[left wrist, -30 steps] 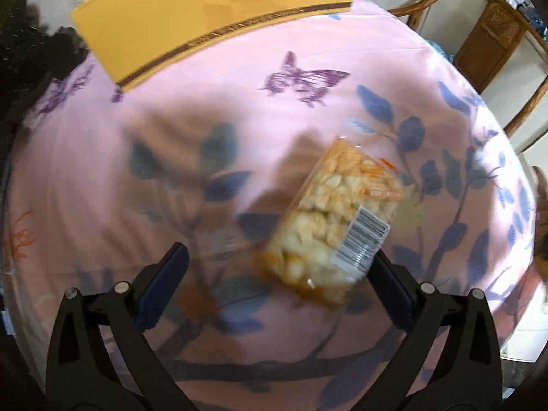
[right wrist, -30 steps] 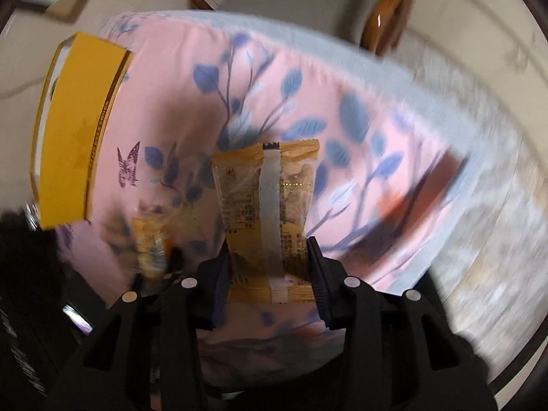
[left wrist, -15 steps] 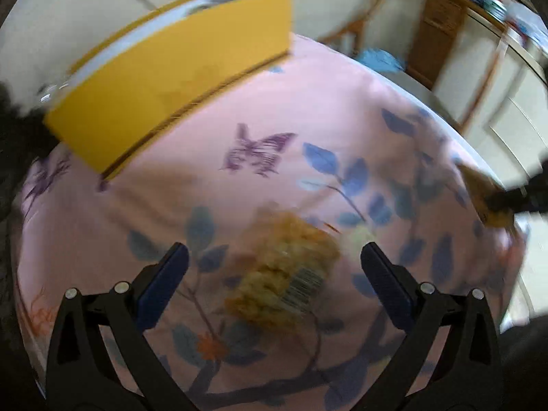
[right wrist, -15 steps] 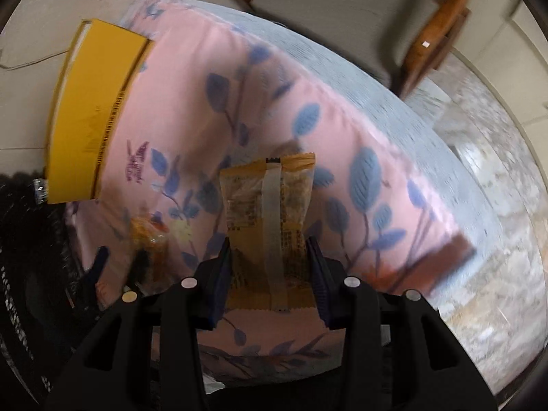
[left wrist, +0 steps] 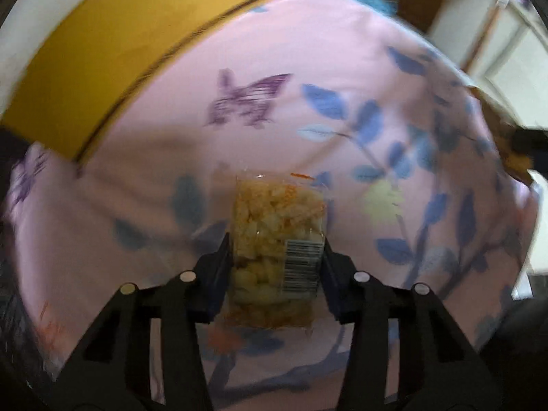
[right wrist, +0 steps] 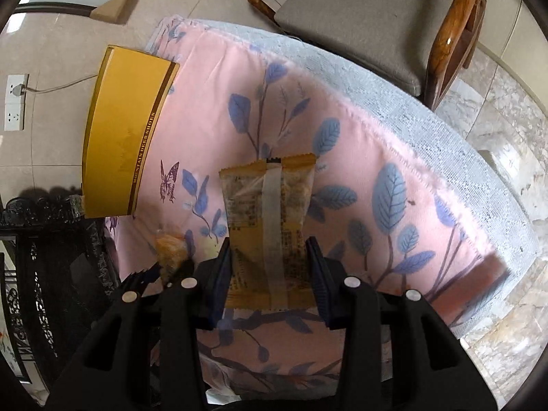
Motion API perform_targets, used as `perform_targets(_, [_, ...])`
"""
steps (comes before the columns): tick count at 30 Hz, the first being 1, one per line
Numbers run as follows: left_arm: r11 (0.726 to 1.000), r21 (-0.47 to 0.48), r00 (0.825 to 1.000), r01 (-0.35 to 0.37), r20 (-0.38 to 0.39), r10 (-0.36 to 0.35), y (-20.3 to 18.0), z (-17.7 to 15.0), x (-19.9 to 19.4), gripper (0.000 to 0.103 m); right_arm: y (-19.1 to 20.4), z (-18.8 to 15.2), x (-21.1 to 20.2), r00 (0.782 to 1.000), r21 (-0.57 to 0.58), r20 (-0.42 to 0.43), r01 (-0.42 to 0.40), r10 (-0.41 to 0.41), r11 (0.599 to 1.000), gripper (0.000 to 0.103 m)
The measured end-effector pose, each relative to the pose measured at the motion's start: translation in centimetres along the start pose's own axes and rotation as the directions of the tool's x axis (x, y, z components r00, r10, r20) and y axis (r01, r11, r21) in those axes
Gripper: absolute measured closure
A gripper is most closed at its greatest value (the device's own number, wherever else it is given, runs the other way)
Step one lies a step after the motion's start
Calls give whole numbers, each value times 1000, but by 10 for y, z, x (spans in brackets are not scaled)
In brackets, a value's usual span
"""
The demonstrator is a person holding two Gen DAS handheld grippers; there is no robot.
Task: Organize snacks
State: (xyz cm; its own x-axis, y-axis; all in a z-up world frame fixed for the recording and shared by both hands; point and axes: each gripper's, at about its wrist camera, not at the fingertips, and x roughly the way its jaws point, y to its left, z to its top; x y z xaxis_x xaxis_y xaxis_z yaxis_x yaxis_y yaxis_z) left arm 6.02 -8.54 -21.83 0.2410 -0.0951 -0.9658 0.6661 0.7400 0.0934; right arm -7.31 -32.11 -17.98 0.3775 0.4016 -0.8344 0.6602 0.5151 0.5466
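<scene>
two snack packs between two sets of jaws, over the pink cloth

left gripper (left wrist: 276, 260): jaws closing, the clear plastic pack of pale yellow puffed pieces with a barcode sticker (left wrist: 277, 239) sits between them. both dark pads lie against the pack's long sides. the pack points away from the camera, its far end over the pink tablecloth printed with blue leaves and purple butterflies (left wrist: 342, 61). view is blurred.

right gripper (right wrist: 270, 267): clenched on the orange-and-clear sealed snack packet with a white seam strip down its back (right wrist: 269, 219). pads press its lower half from both sides; the upper half stands out beyond the fingertips, above the cloth.

from the right wrist view the clear pack (right wrist: 170, 247) shows at lower left, with the left gripper's black tip just beside it, near the cloth's left edge.

flat yellow cardboard box with a dark brown stripe and gold lettering (right wrist: 126, 130) rests on the cloth's far left corner, overhanging the edge, well apart from both packs. in the left wrist view the box (left wrist: 113, 51) fills the upper left.

wooden chair with a grey seat cushion (right wrist: 370, 17) stands beyond the table on a tiled floor.
</scene>
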Motion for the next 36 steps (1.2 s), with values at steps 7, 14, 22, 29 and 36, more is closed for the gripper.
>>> perform_targets(7, [970, -231, 989, -82, 99, 107, -2, -2, -41, 56, 34, 10, -9, 999, -175, 43, 33, -25, 984, 61])
perform_targets(14, [911, -402, 971, -97, 164, 175, 5, -3, -93, 56, 82, 29, -21, 999, -405, 54, 28, -6, 914, 60])
perform_targets(22, [856, -514, 940, -66, 255, 225, 26, 20, -148, 56, 143, 38, -37, 994, -609, 95, 19, 50, 793, 61])
perform_targets(29, [810, -583, 957, -54, 200, 208, 41, -1, -140, 56, 125, 32, 7, 990, -690, 78, 139, -118, 711, 6])
perform_targets(36, [756, -653, 974, -51, 135, 182, 59, -23, -123, 56, 154, -17, 78, 974, -970, 209, 218, -85, 109, 5])
